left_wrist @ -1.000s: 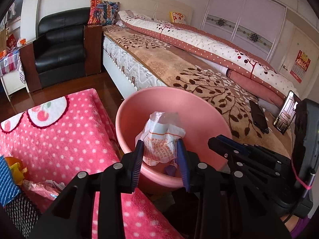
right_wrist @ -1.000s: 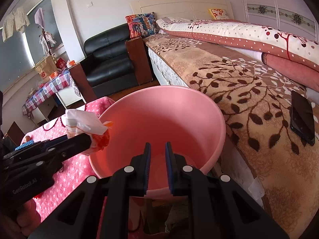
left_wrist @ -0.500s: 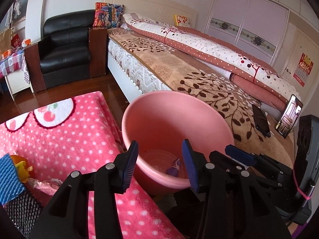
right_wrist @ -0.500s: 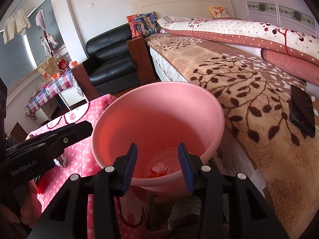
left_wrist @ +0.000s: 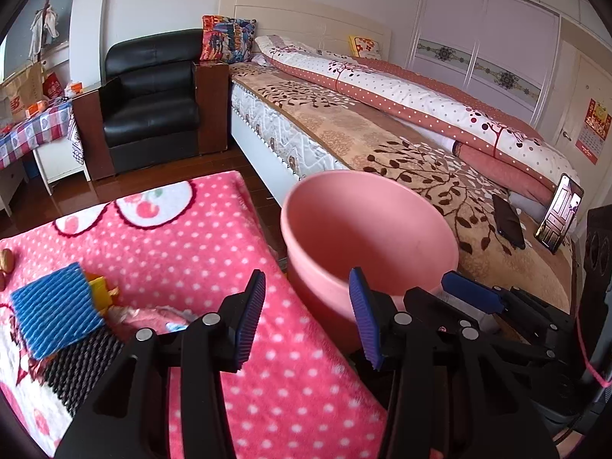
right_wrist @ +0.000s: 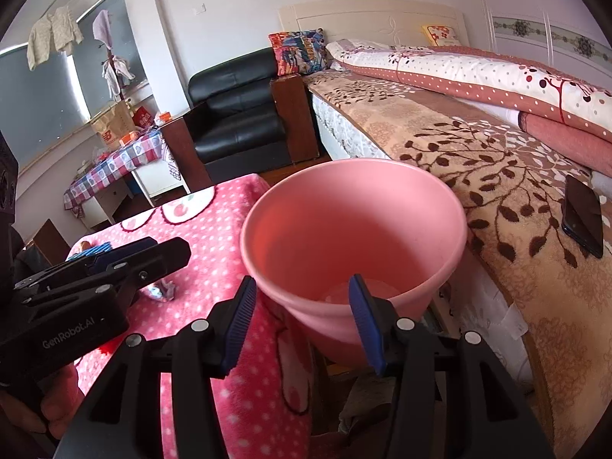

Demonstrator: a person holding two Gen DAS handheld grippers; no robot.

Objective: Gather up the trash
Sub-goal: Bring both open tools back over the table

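Bedroom, pink bucket (right_wrist: 352,229) just beyond both grippers' fingers (left_wrist: 250,317), spread apart, right just widening, empty

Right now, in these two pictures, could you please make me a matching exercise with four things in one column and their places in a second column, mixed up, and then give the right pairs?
Things:
1. pink basin
2. dark phone
3. colourful cushion
4. blue ribbed cloth

Places:
A. lying flat on the leaf-pattern blanket on the bed
B. on the pink dotted cover, next to a yellow thing
C. between the pink dotted cover and the bed
D. on the wooden arm of the black armchair, by the headboard

Right pairs: 1-C, 2-A, 3-D, 4-B
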